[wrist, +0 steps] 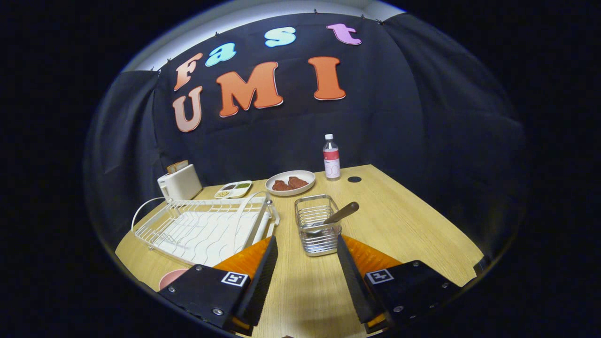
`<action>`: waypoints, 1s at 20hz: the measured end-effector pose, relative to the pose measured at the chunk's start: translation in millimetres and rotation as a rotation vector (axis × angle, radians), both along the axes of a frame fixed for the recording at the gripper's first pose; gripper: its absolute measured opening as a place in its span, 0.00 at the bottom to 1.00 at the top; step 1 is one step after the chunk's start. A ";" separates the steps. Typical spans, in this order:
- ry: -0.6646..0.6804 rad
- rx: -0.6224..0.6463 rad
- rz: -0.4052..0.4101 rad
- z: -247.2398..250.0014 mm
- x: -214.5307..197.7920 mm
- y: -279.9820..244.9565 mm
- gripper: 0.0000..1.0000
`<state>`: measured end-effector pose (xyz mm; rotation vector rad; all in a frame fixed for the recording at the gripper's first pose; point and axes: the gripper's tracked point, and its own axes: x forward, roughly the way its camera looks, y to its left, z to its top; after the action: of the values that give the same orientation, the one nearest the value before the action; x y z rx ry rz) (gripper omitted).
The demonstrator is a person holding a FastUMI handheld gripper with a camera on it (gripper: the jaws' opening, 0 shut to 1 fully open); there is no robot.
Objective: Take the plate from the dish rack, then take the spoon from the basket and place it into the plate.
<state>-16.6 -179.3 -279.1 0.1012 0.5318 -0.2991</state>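
Released and empty at the gripper [305, 244]: spread wide, nothing pinched, just short of the basket [317, 224]. Inside the basket, the spoon [334, 218], bowl end down among the wires, handle leaning up and out over the far right rim. Left of the basket, the rack [206, 227], seemingly bare of any plate. Nearer than the basket and well to its left, past the rack's near corner, a pink rim, probably the plate [170, 279], mostly hidden behind the left finger. Judged at the spoon step, with the grasp not yet made.

Risks from here:
- Closing on the wire wall together with the handle, through coming in too low; likely to drag or tip the light basket.
- Pinching the round handle off-centre, near its tip; likely to let the spoon swivel or slip out on the lift.
- Snagging the bowl end on the wires by pulling sideways rather than along the handle's lean.
- Clipping the rack's near corner on the swing from the basket over to the plate.
- Misjudging the drop, with the plate hidden behind the finger; spoon on the table [399, 234] instead.

Beyond the basket, a dish [290, 182] of meat and a bottle [331, 163], both well apart and unlikely to be hit.
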 end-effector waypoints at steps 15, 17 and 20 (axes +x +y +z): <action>0.004 0.000 -0.047 -26.1 47.2 -26.7 0.28; -0.014 0.032 -0.017 -20.3 54.6 -12.8 0.19; -0.007 0.017 -0.028 -14.7 63.4 -13.9 0.11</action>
<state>46.8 -193.2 -293.8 0.1262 0.5262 -0.3214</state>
